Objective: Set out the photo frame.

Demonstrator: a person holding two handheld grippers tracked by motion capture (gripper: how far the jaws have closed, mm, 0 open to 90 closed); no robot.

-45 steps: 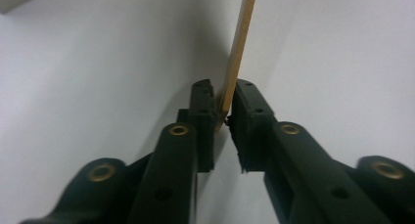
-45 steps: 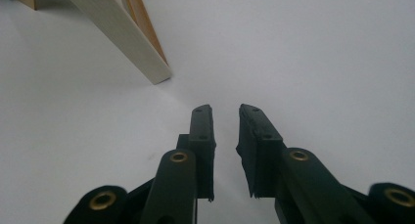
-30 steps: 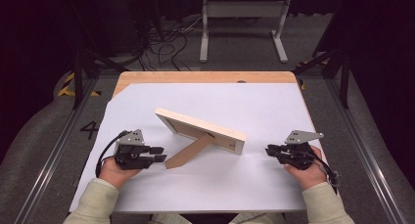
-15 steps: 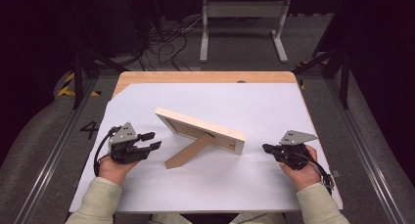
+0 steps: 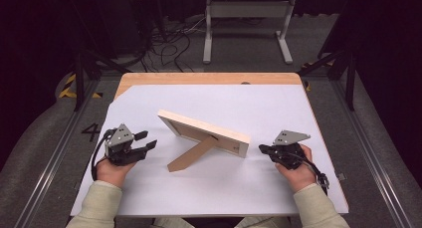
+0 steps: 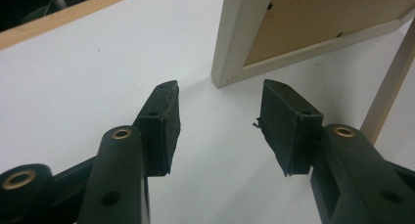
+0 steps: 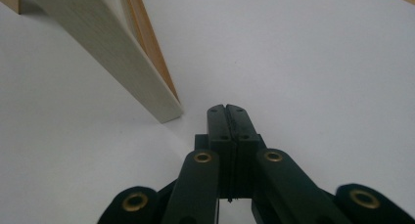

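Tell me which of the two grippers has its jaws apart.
The left gripper: its jaws have just been opening, nothing between them. The right gripper is shut, pads pressed together.

A wooden table (image 5: 209, 79) is seen in the middle of the high view, and most of its top is covered by a white sheet (image 5: 278, 108); only a strip of bare wood is left at the far edge. A grey floor (image 5: 383, 138) is laid around the table. Behind it, a white metal stand (image 5: 247, 11) with two feet is placed, and a bundle of black cables (image 5: 169, 39) is spread on the floor beside it. Black frame legs (image 5: 79, 78) are set at both sides. Yellow and black tape (image 5: 67, 88) and a painted number 4 (image 5: 91, 132) are found on the left floor. The far part of the room is kept dark.
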